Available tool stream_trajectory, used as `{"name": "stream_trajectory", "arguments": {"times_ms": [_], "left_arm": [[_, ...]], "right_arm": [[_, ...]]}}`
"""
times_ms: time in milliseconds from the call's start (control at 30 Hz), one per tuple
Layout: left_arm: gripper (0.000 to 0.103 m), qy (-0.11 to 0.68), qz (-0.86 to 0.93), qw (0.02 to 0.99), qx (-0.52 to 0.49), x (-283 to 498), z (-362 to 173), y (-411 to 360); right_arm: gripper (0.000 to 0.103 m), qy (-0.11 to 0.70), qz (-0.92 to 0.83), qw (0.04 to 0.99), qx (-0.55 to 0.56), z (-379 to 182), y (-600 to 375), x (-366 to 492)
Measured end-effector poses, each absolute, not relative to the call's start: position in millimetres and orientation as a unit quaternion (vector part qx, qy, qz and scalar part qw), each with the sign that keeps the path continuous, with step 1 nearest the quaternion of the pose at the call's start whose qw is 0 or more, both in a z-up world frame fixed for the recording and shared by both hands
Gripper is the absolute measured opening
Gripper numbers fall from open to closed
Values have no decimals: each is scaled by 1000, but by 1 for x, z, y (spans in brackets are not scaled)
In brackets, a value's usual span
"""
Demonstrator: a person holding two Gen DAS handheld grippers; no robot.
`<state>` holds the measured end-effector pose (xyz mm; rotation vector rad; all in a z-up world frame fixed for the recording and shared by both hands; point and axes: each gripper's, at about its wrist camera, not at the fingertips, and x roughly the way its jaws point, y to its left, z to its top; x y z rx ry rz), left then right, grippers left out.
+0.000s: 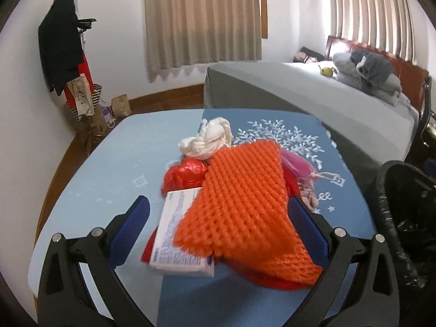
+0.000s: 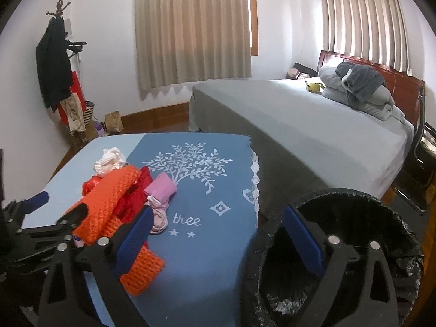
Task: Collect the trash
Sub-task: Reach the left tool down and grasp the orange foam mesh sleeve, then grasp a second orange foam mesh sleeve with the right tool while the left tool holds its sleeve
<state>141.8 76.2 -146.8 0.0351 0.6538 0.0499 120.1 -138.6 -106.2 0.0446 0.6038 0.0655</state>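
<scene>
A pile of trash lies on the blue tablecloth (image 2: 207,259). It holds an orange foam net (image 1: 239,204), a white printed box (image 1: 179,234), a red plastic bag (image 1: 188,174), a crumpled white bag (image 1: 209,139) and pink scraps (image 2: 160,188). My left gripper (image 1: 218,209) is open, its blue pads standing on either side of the net and box. In the right wrist view the left gripper (image 2: 60,204) sits at the pile's left side. My right gripper (image 2: 218,218) is open and empty, over the table's right edge beside the black-lined trash bin (image 2: 340,199).
The bin (image 1: 403,190) stands off the table's right side, next to a grey-covered bed (image 2: 299,114) with folded bedding. A coat rack (image 1: 62,41) with clothes and bags stands in the far left corner. A dark chair (image 2: 419,163) is at the far right.
</scene>
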Motion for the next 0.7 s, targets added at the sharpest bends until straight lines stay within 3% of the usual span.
{"name": "stream_trajectory", "arguments": {"times_ms": [200, 467, 600, 700], "left_arm": [[95, 353, 6, 935, -2, 162, -169, 80], [45, 358, -44, 932, -29, 159, -177, 80], [44, 347, -47, 936, -42, 154, -167, 79], [37, 332, -54, 940, -52, 146, -154, 81]], "right_arm": [[93, 309, 32, 950, 12, -115, -134, 127], [93, 317, 42, 948, 6, -124, -126, 130], [93, 315, 48, 948, 1, -124, -122, 127], [93, 313, 52, 948, 2, -123, -121, 126]]}}
